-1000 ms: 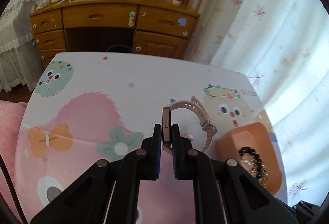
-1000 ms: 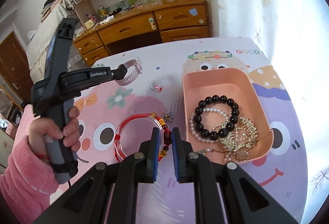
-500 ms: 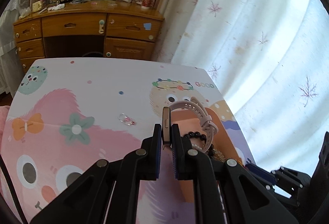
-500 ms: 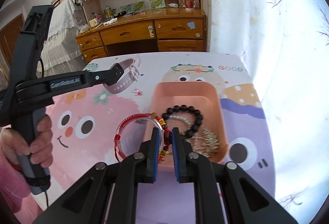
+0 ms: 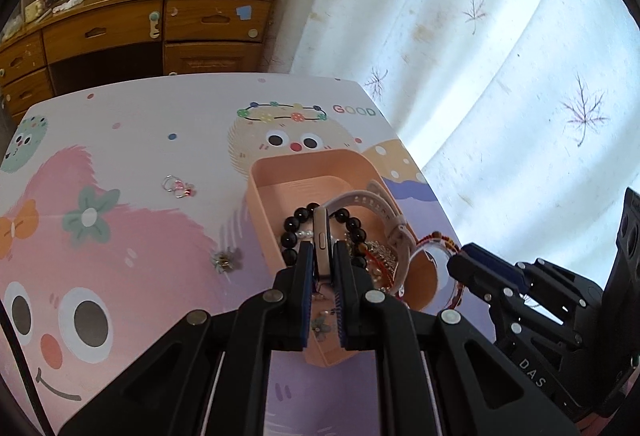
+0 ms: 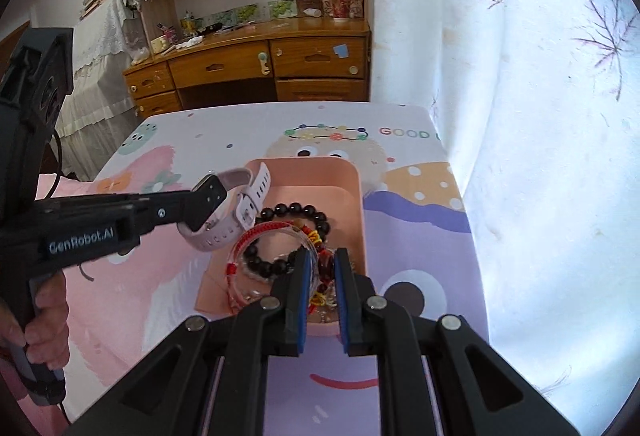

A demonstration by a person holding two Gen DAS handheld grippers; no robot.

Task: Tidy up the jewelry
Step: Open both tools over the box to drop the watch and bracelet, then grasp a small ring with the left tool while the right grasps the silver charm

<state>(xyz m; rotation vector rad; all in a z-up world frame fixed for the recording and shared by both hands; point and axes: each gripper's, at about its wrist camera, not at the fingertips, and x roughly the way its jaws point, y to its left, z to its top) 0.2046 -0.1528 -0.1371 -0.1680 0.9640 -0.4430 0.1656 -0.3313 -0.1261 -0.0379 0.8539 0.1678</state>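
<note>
My left gripper is shut on the case of a pale pink watch, whose strap loops out to the right above the pink tray. In the tray lie a black bead bracelet and gold and pearl pieces. My right gripper is shut on a red cord bracelet with a clear bangle, hanging over the tray and its black beads. From the right wrist view the left gripper holds the watch at the tray's left rim. The right gripper shows at the tray's right side.
On the cartoon tablecloth left of the tray lie small ring earrings and a flower-shaped piece. A wooden desk with drawers stands behind the table. A white curtain hangs close along the right edge. A hand grips the left tool.
Both grippers have moved across to the pink tray. The left carried the watch rightward until it hangs over the tray; the right brought the red bracelet and bangle above the tray's contents.
</note>
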